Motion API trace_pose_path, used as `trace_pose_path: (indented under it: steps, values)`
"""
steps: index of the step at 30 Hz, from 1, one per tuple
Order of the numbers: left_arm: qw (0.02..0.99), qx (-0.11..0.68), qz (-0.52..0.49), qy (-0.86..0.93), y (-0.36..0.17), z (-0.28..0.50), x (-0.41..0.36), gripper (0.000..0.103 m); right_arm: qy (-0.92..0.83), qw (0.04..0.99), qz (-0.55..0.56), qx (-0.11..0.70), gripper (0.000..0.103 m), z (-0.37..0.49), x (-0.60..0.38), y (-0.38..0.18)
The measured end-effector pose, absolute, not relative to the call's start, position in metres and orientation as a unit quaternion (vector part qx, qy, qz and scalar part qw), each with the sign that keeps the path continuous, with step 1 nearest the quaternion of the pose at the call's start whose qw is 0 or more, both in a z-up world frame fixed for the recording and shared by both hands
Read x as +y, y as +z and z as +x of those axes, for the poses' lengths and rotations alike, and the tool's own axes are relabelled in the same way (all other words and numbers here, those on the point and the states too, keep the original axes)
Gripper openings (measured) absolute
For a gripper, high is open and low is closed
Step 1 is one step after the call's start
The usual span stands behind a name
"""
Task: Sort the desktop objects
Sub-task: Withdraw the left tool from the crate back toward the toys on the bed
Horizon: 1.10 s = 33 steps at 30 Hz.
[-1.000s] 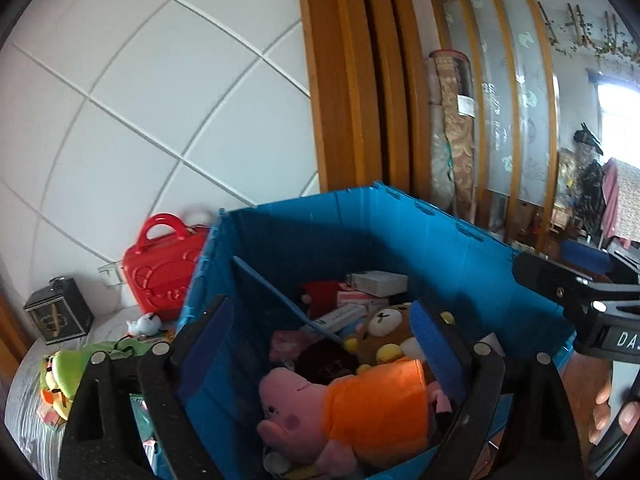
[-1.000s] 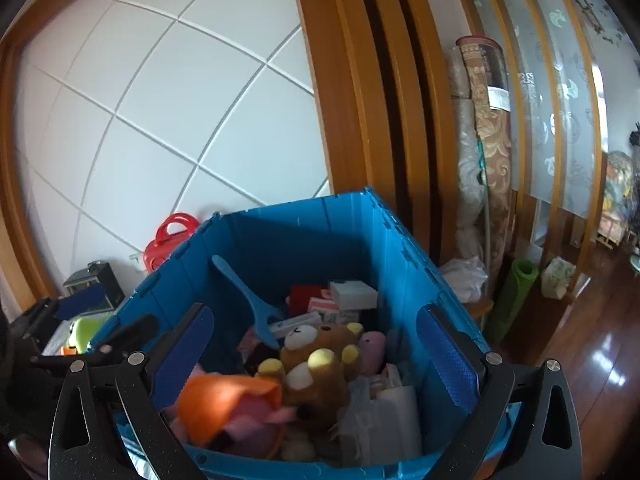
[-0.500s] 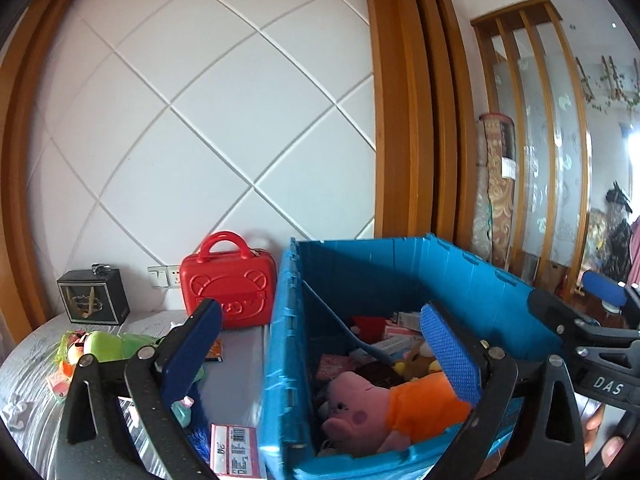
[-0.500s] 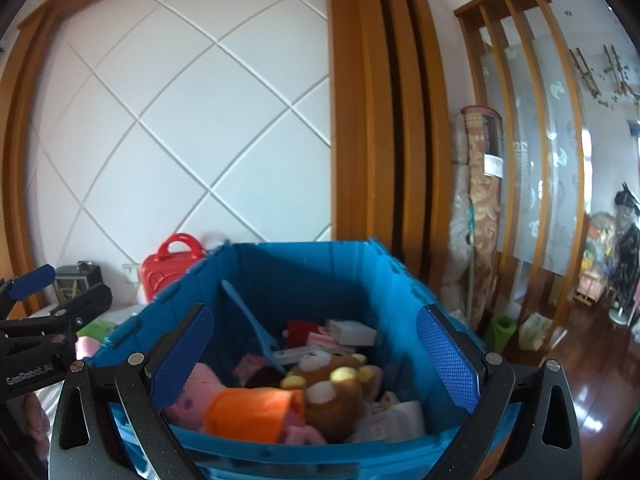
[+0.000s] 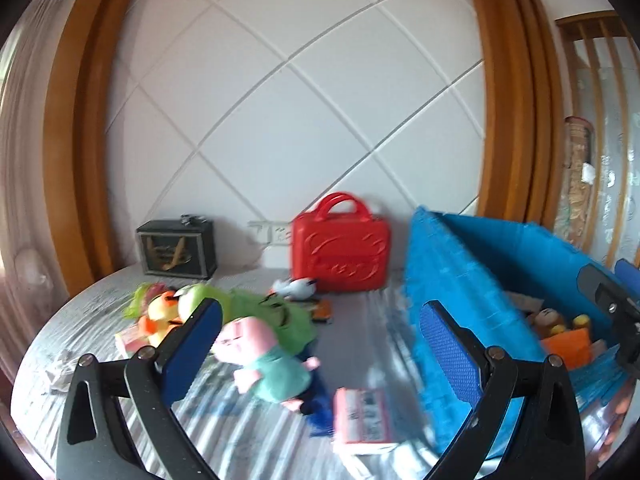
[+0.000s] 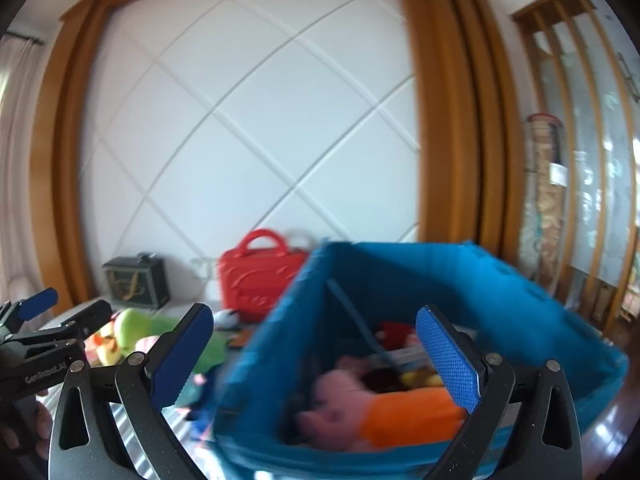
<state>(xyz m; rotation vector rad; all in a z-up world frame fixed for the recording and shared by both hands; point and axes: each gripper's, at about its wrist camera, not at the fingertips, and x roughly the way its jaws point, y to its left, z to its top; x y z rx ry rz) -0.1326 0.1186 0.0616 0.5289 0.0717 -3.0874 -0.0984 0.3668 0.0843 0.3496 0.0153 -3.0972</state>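
Note:
A blue crate [image 5: 472, 280] [image 6: 480, 292] stands at the table's right, holding a pink pig plush in orange [image 6: 384, 412], a brown bear plush [image 5: 548, 320] and boxes. On the grey table [image 5: 360, 340] lie a pink pig plush in teal [image 5: 268, 356], a green plush [image 5: 276, 312] and a yellow-orange plush [image 5: 160, 316]. A pink box [image 5: 362, 412] lies near the crate. My left gripper [image 5: 320, 332] is open and empty, facing the pig in teal. My right gripper [image 6: 312, 344] is open and empty above the crate's near rim.
A red toy case [image 5: 340, 252] and a dark box [image 5: 176, 246] stand against the white panelled wall. A small white toy [image 5: 296, 286] lies before the case. Wooden frames and a glass partition [image 6: 580, 160] rise to the right; a hand [image 6: 24, 420] holds the left gripper.
Both grippers swung left, away from the crate. The left view now faces the table with its plush toys; the pig in orange stays in the crate.

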Motion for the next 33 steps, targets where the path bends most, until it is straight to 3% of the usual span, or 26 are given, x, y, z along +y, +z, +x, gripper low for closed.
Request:
trace_pose_path:
  steps: [11,16,24,30,33]
  values:
    - [0.011,-0.001,0.236,-0.972,0.015,-0.178,-0.043,0.101,-0.986,0.047,0.157,-0.008,0.103,-0.140,0.200,0.054]
    - [-0.001,-0.004,0.291,-0.957,-0.026,-0.209,-0.088,0.101,-0.976,0.015,0.214,-0.018,0.103,-0.159,0.165,0.019]
    - [-0.024,-0.004,0.387,-0.922,-0.111,-0.252,-0.100,0.101,-0.939,-0.037,0.341,-0.019,0.103,-0.187,0.164,-0.063]
    - [-0.037,-0.023,0.418,-0.907,-0.144,-0.273,-0.084,0.101,-0.918,-0.051,0.392,-0.031,0.103,-0.209,0.176,-0.110]
    - [-0.042,-0.030,0.424,-0.904,-0.152,-0.286,-0.073,0.101,-0.912,-0.044,0.406,-0.036,0.093,-0.220,0.179,-0.125]
